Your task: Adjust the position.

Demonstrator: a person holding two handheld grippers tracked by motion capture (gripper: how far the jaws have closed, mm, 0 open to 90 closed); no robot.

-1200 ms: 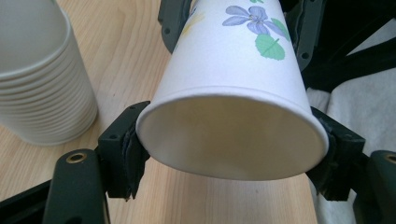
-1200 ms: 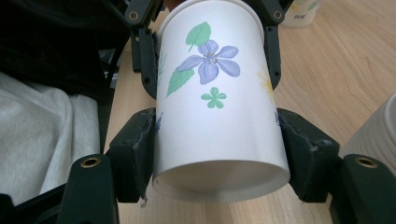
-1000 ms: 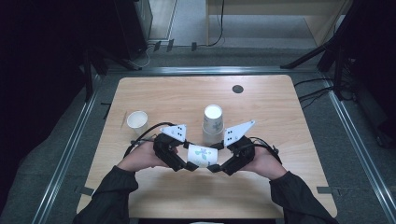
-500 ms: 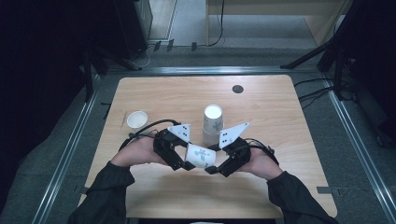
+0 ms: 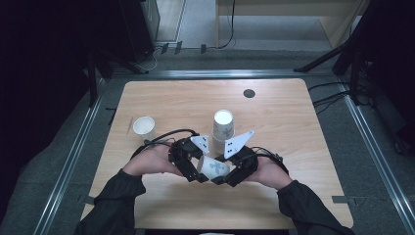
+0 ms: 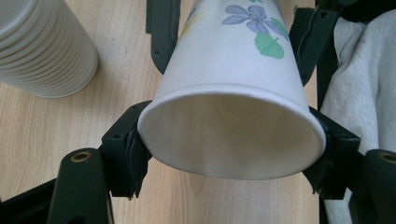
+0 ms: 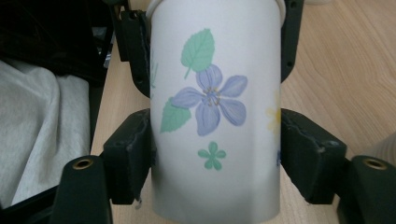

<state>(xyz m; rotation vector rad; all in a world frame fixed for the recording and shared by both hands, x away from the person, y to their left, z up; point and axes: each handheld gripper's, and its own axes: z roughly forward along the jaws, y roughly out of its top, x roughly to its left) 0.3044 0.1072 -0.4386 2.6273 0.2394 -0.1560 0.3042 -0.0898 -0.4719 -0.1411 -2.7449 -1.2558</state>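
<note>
- The white paper cup printed with blue flowers and green leaves (image 5: 214, 168) lies on its side above the light wooden table (image 5: 293, 127), caught between both grippers at once
- The left gripper (image 6: 229, 140) has its two black jaws pressed against the cup's open rim, one on each side; the mouth of the cup faces straight back along the jaws
- The right gripper (image 7: 215, 154) clamps the cup's lower wall near the base, a jaw touching each side, with the blue flower (image 7: 212, 100) lying between them
- Beyond the left gripper's jaws, off to their left, stands a stack of ribbed white paper cups (image 6: 42, 46), apart from the held cup
- In the high view a single white paper cup (image 5: 144, 126) stands well apart on the left gripper's outer side
- Light grey cloth (image 7: 42, 135) lies just beside the right gripper's left-hand jaw
</note>
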